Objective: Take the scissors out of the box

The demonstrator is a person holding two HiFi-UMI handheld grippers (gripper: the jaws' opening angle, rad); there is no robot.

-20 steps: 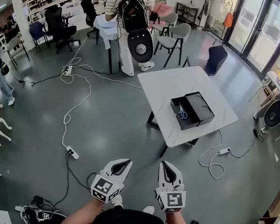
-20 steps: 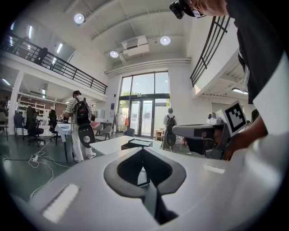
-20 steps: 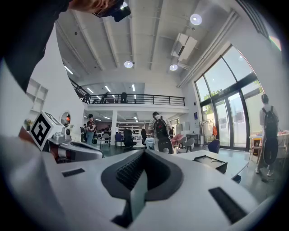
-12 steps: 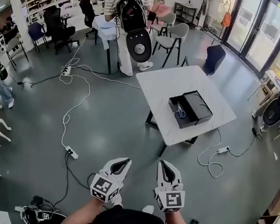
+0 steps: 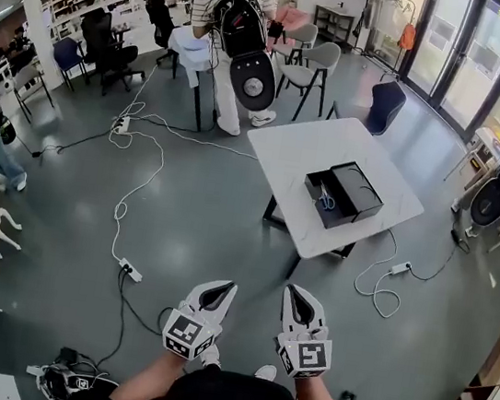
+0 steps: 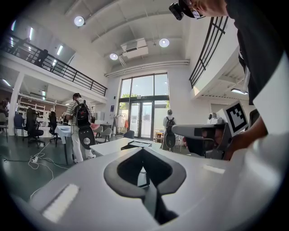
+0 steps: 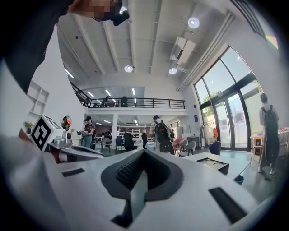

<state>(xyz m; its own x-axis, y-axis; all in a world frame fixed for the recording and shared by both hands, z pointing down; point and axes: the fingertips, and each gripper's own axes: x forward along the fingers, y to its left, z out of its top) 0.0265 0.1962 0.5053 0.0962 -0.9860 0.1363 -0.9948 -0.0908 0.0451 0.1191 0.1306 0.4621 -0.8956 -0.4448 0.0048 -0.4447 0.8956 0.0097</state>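
Observation:
A black open box point(image 5: 341, 194) sits on a white table point(image 5: 302, 160) well ahead of me, its lid lying beside it. Blue-handled scissors point(image 5: 326, 200) lie inside the box. My left gripper point(image 5: 225, 286) and right gripper point(image 5: 292, 290) are held side by side near my body, far short of the table. Both have their jaws together with nothing between them. In the left gripper view the table point(image 6: 113, 145) and box point(image 6: 135, 145) show low in the distance. In the right gripper view the box point(image 7: 212, 163) appears to the right.
White cables and a power strip point(image 5: 129, 271) trail across the grey floor to my left. A person with a backpack point(image 5: 228, 33) stands beyond the table by chairs point(image 5: 311, 69). A dark blue chair point(image 5: 385, 105) is behind the table, and fans point(image 5: 495, 198) stand at the right.
The view has shifted slightly; both grippers stay shut and keep their place in front of me.

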